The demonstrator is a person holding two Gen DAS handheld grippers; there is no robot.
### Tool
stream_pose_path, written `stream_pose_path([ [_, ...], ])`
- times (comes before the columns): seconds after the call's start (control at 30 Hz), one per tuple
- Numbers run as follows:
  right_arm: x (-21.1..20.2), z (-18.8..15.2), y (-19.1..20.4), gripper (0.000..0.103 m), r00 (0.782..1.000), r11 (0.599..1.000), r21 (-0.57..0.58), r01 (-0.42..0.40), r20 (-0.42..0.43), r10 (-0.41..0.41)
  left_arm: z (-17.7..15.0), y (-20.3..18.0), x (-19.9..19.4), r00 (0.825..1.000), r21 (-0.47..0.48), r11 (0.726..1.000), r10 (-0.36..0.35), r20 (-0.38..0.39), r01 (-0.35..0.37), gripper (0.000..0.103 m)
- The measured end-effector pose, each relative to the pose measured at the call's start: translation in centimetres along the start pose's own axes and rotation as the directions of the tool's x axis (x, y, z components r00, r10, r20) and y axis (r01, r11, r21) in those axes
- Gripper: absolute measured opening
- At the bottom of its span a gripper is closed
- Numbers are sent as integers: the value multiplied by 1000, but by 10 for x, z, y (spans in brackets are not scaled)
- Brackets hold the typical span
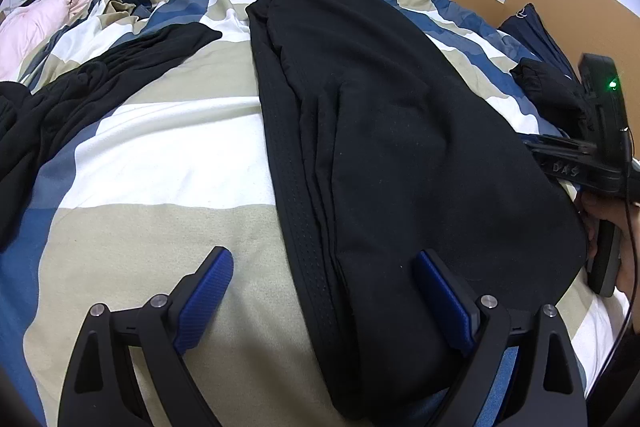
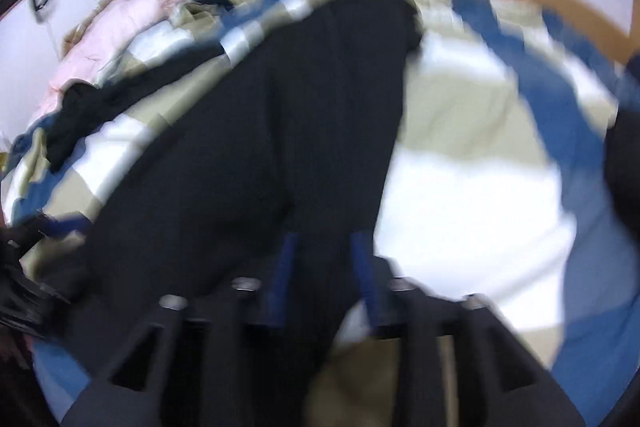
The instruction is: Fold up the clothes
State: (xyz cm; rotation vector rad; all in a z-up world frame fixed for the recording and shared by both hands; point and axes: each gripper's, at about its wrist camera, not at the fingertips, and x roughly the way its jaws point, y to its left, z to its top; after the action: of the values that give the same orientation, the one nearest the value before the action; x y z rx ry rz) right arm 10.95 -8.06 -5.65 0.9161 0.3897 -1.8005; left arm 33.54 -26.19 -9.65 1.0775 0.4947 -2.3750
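left gripper (image 1: 324, 283): jaws apart, hovering over near hem of black garment (image 1: 400, 147), laid lengthwise on checked bed (image 1: 160, 155). right gripper (image 2: 326, 259): blurred, jaws narrowed around garment's edge; grip uncertain. step: seizing edge. next: firm pinch, fold over.

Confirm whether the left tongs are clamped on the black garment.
No. The left tongs stand wide open, hovering over the black garment and the blanket.
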Motion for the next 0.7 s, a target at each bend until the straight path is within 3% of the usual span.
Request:
stream_pose_path([
  [0.07, -25, 4, -16, 61, 999, 998, 55, 17, 31, -19, 0, 1, -1, 1000, -2, 1000, -5, 2, 5, 93],
  [0.1, -46, 3, -22, 65, 996, 997, 60, 38, 76, -43, 0, 1, -2, 1000, -3, 1000, -7, 5, 7, 93],
  [0.2, -73, -10, -34, 70, 995, 999, 50, 11, 96, -16, 2, 2, -14, 998, -8, 1000, -16, 60, 16, 92],
  [0.33, -63, -29, -38, 70, 1000, 999, 53, -1, 26, -1, 30, -17, -27, 986, 127, 991, -62, 155, 42, 89],
  [0.43, -44, -38, -39, 70, 1000, 997, 79, 0, 3, 0, 47, -22, -8, 989, 162, 981, -118, 87, 103, 70],
  [0.5, -39, -42, -40, 71, 1000, 995, 97, -13, 5, 13, 56, -13, 6, 990, 114, 986, -129, 58, 121, 57],
  [0.67, -30, -38, -30, 76, 1000, 996, 87, -6, 7, 5, 73, -4, 28, 985, 48, 985, -168, 38, 166, 55],
  [0.7, -28, -37, -30, 77, 1000, 996, 87, -6, 8, 5, 73, -1, 33, 985, 35, 985, -167, 30, 166, 27],
])
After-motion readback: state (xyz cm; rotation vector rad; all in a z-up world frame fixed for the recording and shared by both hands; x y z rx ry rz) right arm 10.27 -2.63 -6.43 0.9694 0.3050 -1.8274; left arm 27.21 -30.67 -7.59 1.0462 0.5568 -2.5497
